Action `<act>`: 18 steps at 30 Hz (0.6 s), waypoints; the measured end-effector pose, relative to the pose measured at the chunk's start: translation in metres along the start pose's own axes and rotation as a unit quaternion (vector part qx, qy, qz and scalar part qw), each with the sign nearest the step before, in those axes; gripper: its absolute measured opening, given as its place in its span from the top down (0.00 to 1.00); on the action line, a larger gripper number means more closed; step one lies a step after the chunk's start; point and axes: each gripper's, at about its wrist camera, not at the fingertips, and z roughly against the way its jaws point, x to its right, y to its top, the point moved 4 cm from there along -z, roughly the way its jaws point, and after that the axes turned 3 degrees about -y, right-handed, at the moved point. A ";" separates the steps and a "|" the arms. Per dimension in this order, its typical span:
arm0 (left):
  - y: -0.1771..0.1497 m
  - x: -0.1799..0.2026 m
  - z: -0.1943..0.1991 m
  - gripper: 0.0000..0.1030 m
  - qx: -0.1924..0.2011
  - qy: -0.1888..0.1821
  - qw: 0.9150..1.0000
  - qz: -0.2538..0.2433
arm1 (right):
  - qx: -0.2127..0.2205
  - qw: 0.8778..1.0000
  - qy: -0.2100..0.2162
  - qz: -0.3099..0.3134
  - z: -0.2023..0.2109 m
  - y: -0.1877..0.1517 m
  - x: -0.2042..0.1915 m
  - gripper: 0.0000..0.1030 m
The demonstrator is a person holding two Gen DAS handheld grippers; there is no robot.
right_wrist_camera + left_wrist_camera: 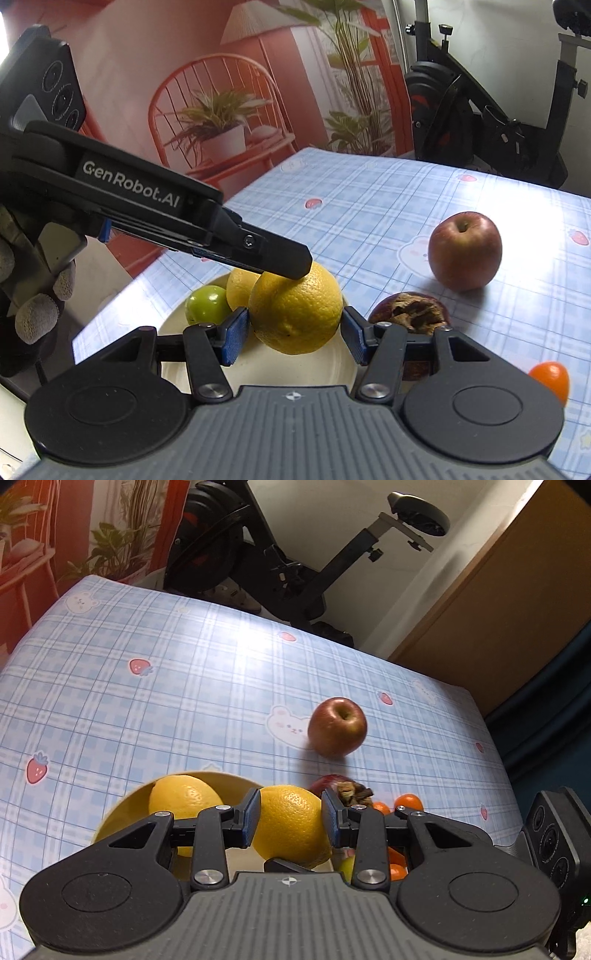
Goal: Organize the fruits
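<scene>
The step in hand is the placing of a yellow orange (291,823) in the bowl (122,812). The left gripper (290,801) has its fingers pinching the orange from both sides, and the fruit hangs over the bowl's near edge, beside a second yellow citrus (181,797) and a small green fruit (205,304) that already lie inside.

The right gripper (295,325) straddles the same orange, with one blue pad at each flank. Whether those fingers press on the peel or only stand close to it, the right wrist view does not settle.

Out on the checked surface (184,683) a red apple (337,725) stands apart. Nearer the bowl are a dark, shrivelled fruit (410,310) and a few small orange ones (408,801) — all unsorted.

The next move probably calls for lowering the orange into a free part of the bowl, clear of the fruit there, then spreading the fingers gently — a round fruit let go high may roll out.
</scene>
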 end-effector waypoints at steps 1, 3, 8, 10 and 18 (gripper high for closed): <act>0.000 -0.003 -0.002 0.63 -0.001 0.000 1.000 0.002 | -0.003 1.000 -0.001 0.003 -0.003 0.000 0.000 0.45; -0.001 -0.008 -0.005 0.63 -0.005 0.001 1.000 0.006 | -0.009 1.000 -0.004 0.011 -0.009 -0.002 -0.001 0.45; -0.001 -0.009 -0.013 0.63 -0.011 0.012 1.000 -0.004 | -0.018 0.999 -0.014 0.026 -0.020 -0.004 0.002 0.45; 0.001 -0.010 -0.015 0.63 -0.011 0.016 1.000 -0.005 | -0.019 0.999 -0.013 0.029 -0.022 -0.004 0.003 0.45; -0.001 -0.017 -0.018 0.63 -0.022 0.025 0.999 -0.006 | -0.032 0.996 -0.025 0.075 -0.030 -0.009 -0.004 0.44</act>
